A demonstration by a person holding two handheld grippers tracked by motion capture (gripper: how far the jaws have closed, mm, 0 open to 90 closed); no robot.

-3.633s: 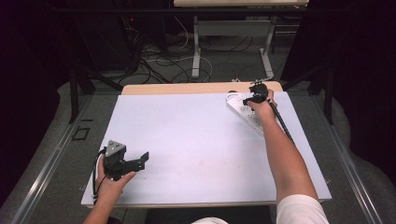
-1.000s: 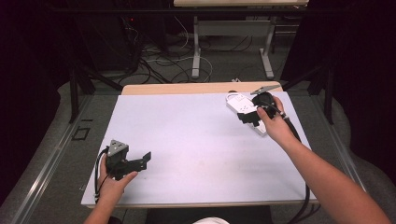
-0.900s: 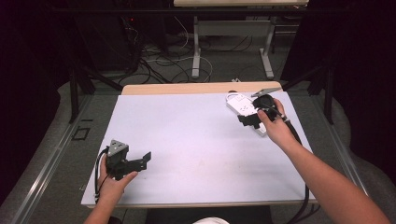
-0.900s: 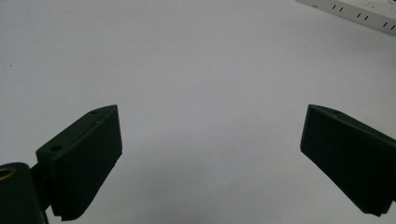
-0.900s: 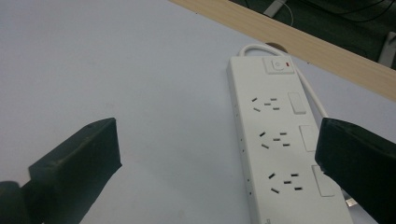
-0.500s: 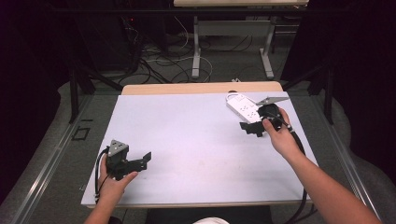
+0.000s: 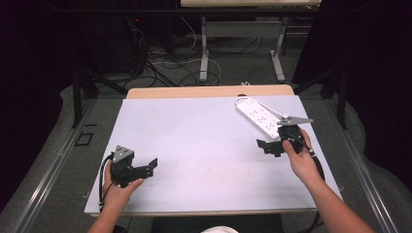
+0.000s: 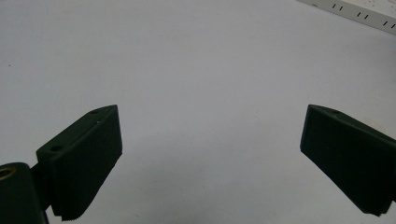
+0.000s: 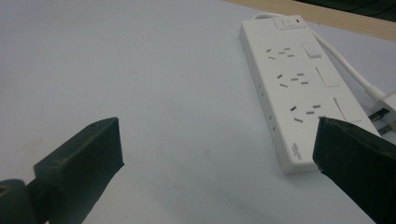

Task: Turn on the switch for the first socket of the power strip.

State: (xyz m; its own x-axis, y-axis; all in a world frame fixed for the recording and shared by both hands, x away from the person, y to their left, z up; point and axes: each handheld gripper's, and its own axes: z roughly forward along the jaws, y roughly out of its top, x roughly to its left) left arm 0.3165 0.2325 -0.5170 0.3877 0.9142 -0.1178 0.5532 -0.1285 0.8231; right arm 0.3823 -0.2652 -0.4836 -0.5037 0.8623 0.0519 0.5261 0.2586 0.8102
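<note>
White power strip: lies flat at the far right of the surface — its cord runs off beside it.
Right gripper: jaws wide apart, holding nothing, just beside the near end of the power strip.
Left gripper: jaws wide apart — low at the near left, well apart from the power strip.
</note>
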